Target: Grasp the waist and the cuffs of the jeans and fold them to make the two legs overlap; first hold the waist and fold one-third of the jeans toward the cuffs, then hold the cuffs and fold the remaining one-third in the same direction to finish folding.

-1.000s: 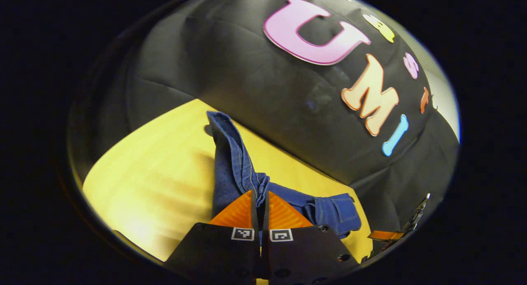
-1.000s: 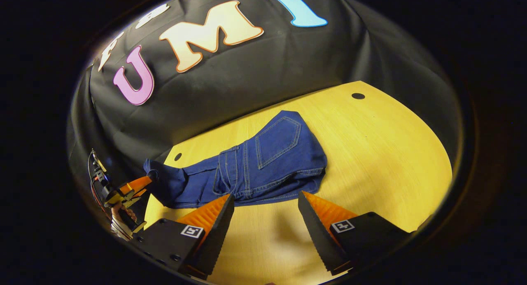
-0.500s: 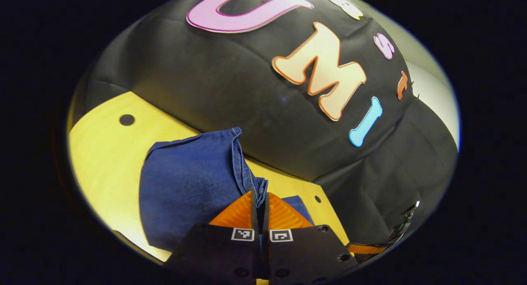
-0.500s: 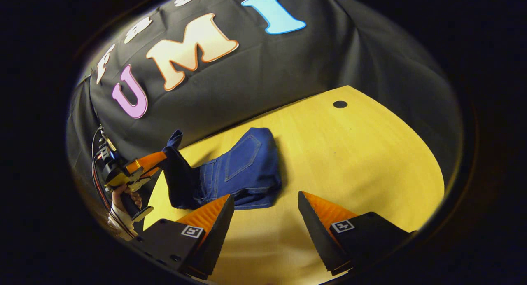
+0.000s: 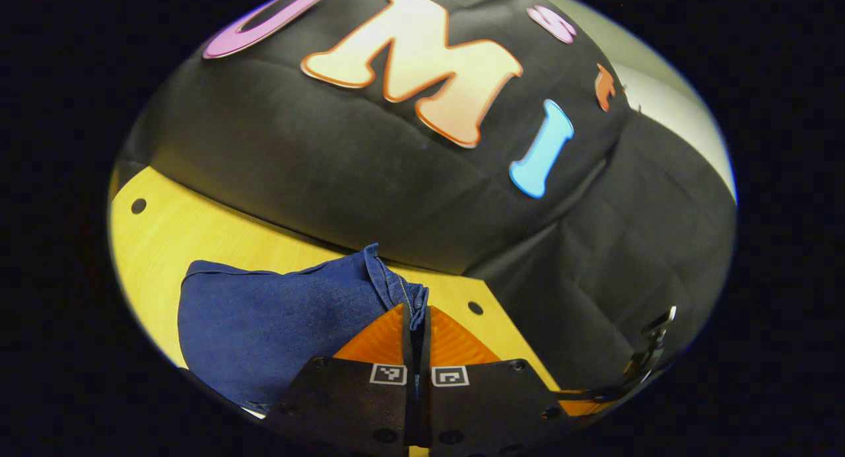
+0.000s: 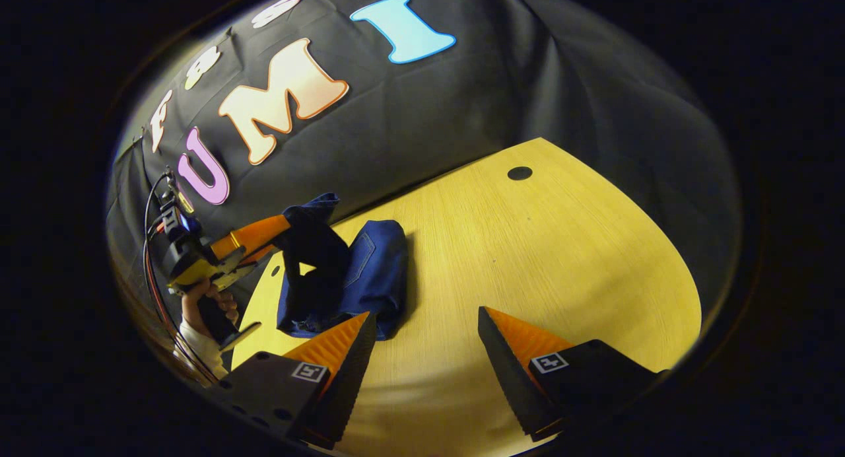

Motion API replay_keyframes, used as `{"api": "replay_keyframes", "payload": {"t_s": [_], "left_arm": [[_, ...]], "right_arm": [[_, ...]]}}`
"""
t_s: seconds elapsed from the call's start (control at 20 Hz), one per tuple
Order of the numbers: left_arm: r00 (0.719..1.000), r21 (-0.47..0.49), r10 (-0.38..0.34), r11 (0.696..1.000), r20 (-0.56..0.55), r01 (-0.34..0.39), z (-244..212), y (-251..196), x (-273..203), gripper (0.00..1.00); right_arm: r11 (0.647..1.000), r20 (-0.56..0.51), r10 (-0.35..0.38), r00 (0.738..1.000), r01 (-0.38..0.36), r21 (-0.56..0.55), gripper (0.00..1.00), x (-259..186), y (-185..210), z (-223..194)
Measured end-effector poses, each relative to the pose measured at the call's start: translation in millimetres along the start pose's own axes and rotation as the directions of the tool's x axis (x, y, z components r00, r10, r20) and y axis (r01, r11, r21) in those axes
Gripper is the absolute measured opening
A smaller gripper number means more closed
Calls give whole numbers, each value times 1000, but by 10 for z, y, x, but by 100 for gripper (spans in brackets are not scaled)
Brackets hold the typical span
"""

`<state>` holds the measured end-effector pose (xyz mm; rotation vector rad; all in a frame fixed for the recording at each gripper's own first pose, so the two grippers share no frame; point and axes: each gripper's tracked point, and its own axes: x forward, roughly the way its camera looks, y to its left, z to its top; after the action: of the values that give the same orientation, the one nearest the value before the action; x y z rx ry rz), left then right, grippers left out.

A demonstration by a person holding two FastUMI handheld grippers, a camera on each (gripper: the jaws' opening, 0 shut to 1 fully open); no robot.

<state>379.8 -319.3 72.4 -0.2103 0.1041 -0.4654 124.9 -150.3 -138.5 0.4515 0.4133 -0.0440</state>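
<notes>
The blue jeans (image 5: pixel 277 325) lie bunched on the yellow wooden table (image 5: pixel 218 236). My left gripper (image 5: pixel 415 315) is shut on a hemmed edge of the jeans, and the cloth drapes away to the left below it. In the right gripper view the left gripper (image 6: pixel 280 231), held by a hand (image 6: pixel 211 305), lifts that end of the jeans (image 6: pixel 370 282) over the part lying flat with a back pocket showing. My right gripper (image 6: pixel 426 328) hangs open above bare table, just right of the jeans, with nothing between its fingers.
The table (image 6: pixel 561 259) has a round cable hole (image 6: pixel 519 174) at its far right and another hole (image 5: pixel 138 206) at the far left. The black cloth wall (image 6: pixel 462 107) stands close behind the table.
My left gripper has carried the held end of the jeans up and over toward the right, so the jeans are now bunched shorter. The right gripper stays open and has barely shifted.
</notes>
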Motion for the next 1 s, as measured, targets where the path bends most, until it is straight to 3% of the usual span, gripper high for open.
{"api": "replay_keyframes", "payload": {"t_s": [0.15, 0.2, 0.25, 0.35, 0.45, 0.55, 0.6, 0.75, 1.0], "left_arm": [[997, 135, 29, 991, -69, -19, -526, -155, 7, 0], [995, 160, 44, 987, -93, -29, -688, -168, 1, 0], [991, 182, 67, 982, -117, -45, -830, -165, 13, 0], [982, 210, 118, 974, -148, -85, -1038, -147, 26, 0], [980, 196, 119, 977, -160, -87, -1125, -211, -27, 5], [984, 146, 41, 989, -174, -15, -1170, -467, -177, 20], [983, 135, 14, 991, -183, 11, -1177, -566, -288, 39], [985, 207, 73, 978, -158, -39, -1003, -413, -769, 95], [981, 309, 172, 941, -87, -137, -681, 74, -1661, 94]], "right_arm": [[1000, -1, 20, 1000, -20, 7, 96, -12, -54, 34], [1000, -1, 29, 1000, -29, 10, 88, -26, -59, 43], [999, -5, 39, 999, -39, 12, 88, -38, -57, 39], [999, -8, 38, 999, -38, -8, 88, -54, -89, 20], [999, -23, 40, 999, -40, -29, 87, -69, -90, -34], [998, -30, 58, 998, -59, -35, 88, -100, 20, -53], [997, -23, 70, 997, -71, -38, 88, -117, 111, -55], [993, 10, 110, 994, -109, -42, 96, -197, 502, -71], [986, 94, 160, 983, -156, -54, 96, -341, 1274, -174]]}}
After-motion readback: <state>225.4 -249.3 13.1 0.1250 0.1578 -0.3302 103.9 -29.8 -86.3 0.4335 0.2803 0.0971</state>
